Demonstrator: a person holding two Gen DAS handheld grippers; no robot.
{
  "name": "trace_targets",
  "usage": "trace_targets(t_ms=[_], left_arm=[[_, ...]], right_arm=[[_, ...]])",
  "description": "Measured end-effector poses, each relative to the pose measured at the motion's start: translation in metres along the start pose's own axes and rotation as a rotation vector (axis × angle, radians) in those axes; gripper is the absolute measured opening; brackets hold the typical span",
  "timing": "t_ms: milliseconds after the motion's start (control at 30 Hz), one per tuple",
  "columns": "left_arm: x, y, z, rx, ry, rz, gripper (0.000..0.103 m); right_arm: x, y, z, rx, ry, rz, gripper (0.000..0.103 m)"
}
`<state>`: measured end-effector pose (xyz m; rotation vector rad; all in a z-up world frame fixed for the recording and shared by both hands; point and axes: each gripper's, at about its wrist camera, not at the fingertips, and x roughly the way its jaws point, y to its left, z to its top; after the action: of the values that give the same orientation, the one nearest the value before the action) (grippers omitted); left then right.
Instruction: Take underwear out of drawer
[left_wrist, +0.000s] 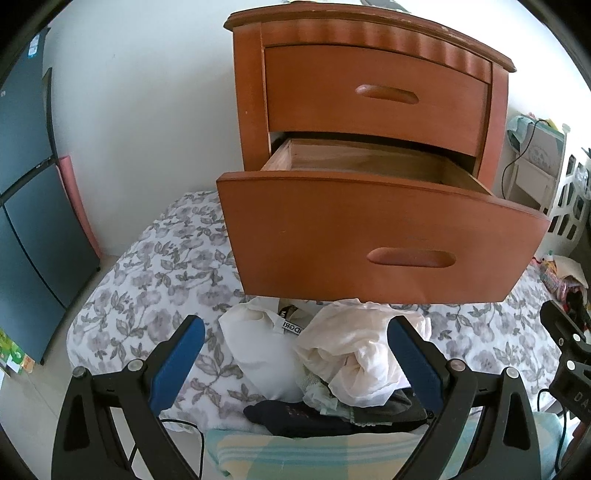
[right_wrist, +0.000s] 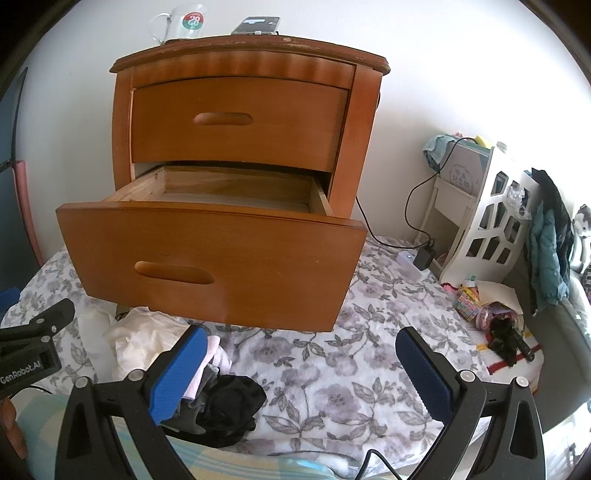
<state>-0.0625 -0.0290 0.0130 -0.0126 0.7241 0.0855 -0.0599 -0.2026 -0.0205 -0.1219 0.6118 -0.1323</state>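
Note:
The wooden nightstand's lower drawer (left_wrist: 369, 236) (right_wrist: 207, 258) stands pulled out, and the part of its inside that shows is bare wood. A pile of underwear (left_wrist: 332, 354) (right_wrist: 147, 339), white, cream, pink and black, lies on the floral bedspread below the drawer front. My left gripper (left_wrist: 295, 362) is open, its blue pads either side of the pile with nothing held. My right gripper (right_wrist: 301, 373) is open too, just right of the pile; its left pad (right_wrist: 177, 373) is beside a black garment (right_wrist: 229, 406). The other gripper's body (right_wrist: 33, 347) shows at the left edge.
The upper drawer (left_wrist: 373, 92) is shut. A glass mug (right_wrist: 181, 22) and a phone (right_wrist: 256, 26) sit on the nightstand top. A white rack (right_wrist: 487, 229), a charger and cable (right_wrist: 421, 254) and small clutter (right_wrist: 491, 317) lie to the right. A dark cabinet (left_wrist: 29, 177) stands left.

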Motion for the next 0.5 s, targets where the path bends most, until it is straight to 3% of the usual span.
trace_targets(t_ms=[500], left_arm=[[-0.0014,-0.0016,-0.0002,0.009,0.001,-0.002,0.099]], right_arm=[[0.0002,0.0003,-0.0002,-0.002,0.001,-0.001,0.103]])
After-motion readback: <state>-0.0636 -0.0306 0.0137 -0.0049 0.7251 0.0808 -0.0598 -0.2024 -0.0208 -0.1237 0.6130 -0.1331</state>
